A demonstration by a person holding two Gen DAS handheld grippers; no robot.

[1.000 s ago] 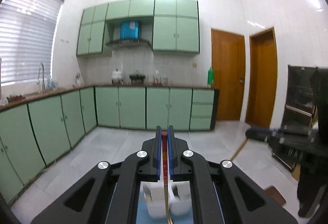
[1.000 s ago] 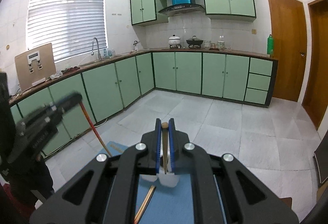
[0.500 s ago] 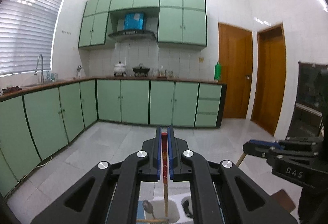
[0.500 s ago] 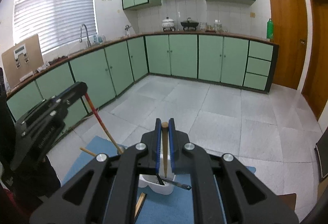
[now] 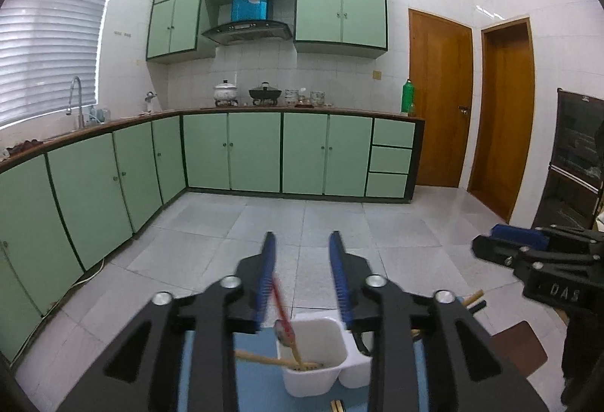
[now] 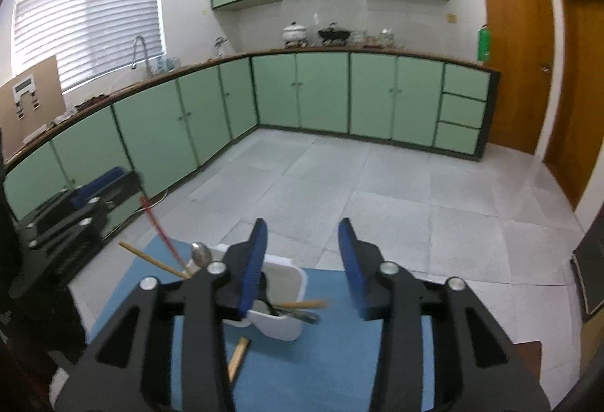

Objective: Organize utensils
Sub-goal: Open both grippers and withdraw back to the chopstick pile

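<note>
A white two-compartment utensil holder (image 5: 315,361) stands on a blue mat (image 6: 321,366); it also shows in the right wrist view (image 6: 281,327). My left gripper (image 5: 301,242) is open above it, and a red chopstick (image 5: 284,321) leans in the near compartment with a wooden one (image 5: 264,359). My right gripper (image 6: 302,229) is open above the holder. A wooden chopstick (image 6: 302,304) lies across the other compartment with dark utensils. A metal spoon (image 6: 201,253) and the red chopstick (image 6: 160,231) stand in the far compartment.
A loose wooden stick (image 6: 238,357) lies on the mat beside the holder. Green cabinets (image 5: 256,151) line the far and left walls, across a tiled floor (image 6: 377,185). A dark cabinet (image 5: 573,163) stands at the right. Two wooden doors (image 5: 438,102) are at the back right.
Both grippers opened and let go of their chopsticks. The red one dropped into the holder from the left gripper, the wooden one from the right. Both grippers tilted down slightly.
</note>
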